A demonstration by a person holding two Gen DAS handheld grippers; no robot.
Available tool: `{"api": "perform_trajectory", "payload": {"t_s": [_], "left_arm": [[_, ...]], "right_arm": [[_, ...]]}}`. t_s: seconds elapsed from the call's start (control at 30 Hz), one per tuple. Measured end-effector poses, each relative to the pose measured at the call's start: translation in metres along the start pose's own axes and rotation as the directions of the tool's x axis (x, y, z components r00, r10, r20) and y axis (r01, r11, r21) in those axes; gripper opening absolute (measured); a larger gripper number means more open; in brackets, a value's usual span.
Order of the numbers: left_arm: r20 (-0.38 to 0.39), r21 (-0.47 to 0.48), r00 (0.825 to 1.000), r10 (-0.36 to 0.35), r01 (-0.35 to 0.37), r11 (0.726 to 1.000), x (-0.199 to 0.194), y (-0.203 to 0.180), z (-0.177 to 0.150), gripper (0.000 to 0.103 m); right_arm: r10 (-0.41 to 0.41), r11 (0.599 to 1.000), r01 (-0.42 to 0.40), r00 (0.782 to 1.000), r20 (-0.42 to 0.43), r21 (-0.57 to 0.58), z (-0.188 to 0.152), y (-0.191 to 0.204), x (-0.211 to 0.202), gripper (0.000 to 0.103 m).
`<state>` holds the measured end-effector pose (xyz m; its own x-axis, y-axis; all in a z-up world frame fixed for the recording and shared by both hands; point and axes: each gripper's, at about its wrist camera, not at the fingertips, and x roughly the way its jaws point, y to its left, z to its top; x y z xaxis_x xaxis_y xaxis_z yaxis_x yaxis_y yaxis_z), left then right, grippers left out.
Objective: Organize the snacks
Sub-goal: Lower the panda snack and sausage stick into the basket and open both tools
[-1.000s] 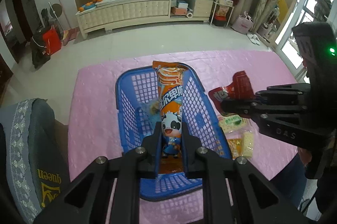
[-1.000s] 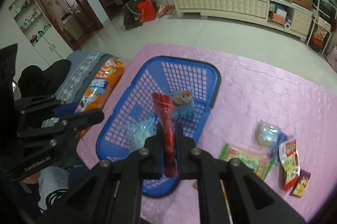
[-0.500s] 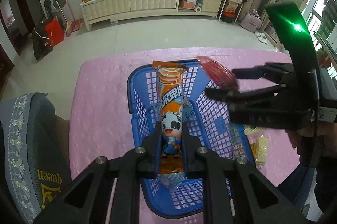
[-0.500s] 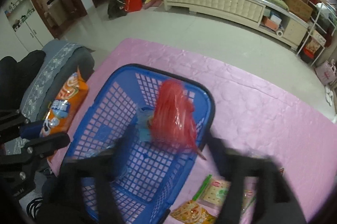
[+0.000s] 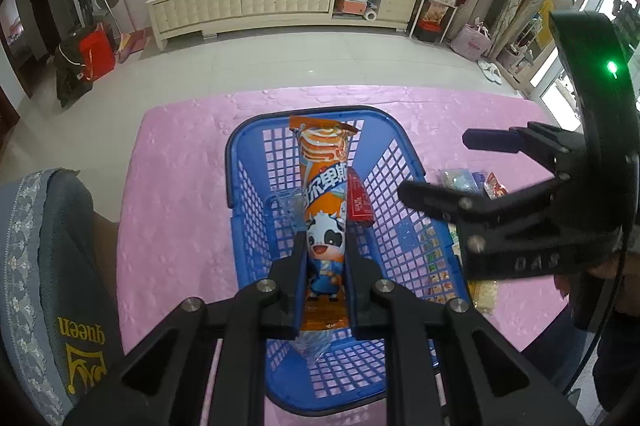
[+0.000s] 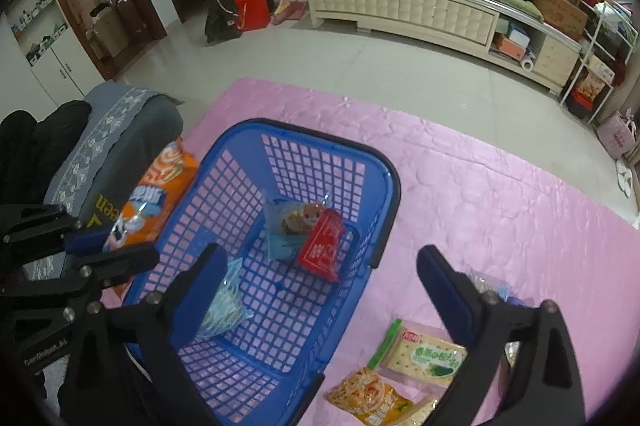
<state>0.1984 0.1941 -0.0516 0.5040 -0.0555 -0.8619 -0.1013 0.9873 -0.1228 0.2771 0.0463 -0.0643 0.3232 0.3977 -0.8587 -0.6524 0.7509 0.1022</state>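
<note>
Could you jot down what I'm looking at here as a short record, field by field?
Surface: pink cloth
Container: blue basket
In basket: red packet, light blue packet, clear packet
Left hand-held gripper: shut on orange cow-print snack bag, above the basket
Right hand-held gripper: jaws opening, nothing between them
Outside the basket: green cracker pack, orange packet
</note>
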Motion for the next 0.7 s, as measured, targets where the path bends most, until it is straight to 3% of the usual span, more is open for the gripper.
{"api": "perform_trajectory", "payload": {"t_s": [0.47,0.5,0.6,0.63,0.7], "left_arm": [[-0.019,-0.018,1.000,0.002,-0.003,1.000,0.036,0.013,0.018,0.014],[-0.013,-0.013,1.000,0.004,-0.005,1.000,0.038,0.014,0.018,0.016],[0.017,0.035,0.998,0.055,-0.055,0.998,0.041,0.011,0.020,0.052],[0.024,0.043,0.997,0.077,-0.078,0.996,0.041,0.012,0.019,0.054],[0.007,0.051,0.998,0.056,-0.056,0.997,0.042,0.012,0.015,0.055]], "right_arm": [[0.009,1.000,-0.009,1.000,-0.020,0.022,0.003,-0.014,0.022,0.100],[0.009,1.000,-0.008,1.000,-0.021,0.019,0.004,-0.014,0.024,0.100],[0.011,1.000,-0.010,1.000,-0.024,0.020,0.004,-0.015,0.026,0.100],[0.013,1.000,-0.012,1.000,-0.025,0.026,0.003,-0.016,0.026,0.100],[0.013,0.999,-0.012,1.000,-0.024,0.035,0.001,-0.019,0.025,0.100]]}}
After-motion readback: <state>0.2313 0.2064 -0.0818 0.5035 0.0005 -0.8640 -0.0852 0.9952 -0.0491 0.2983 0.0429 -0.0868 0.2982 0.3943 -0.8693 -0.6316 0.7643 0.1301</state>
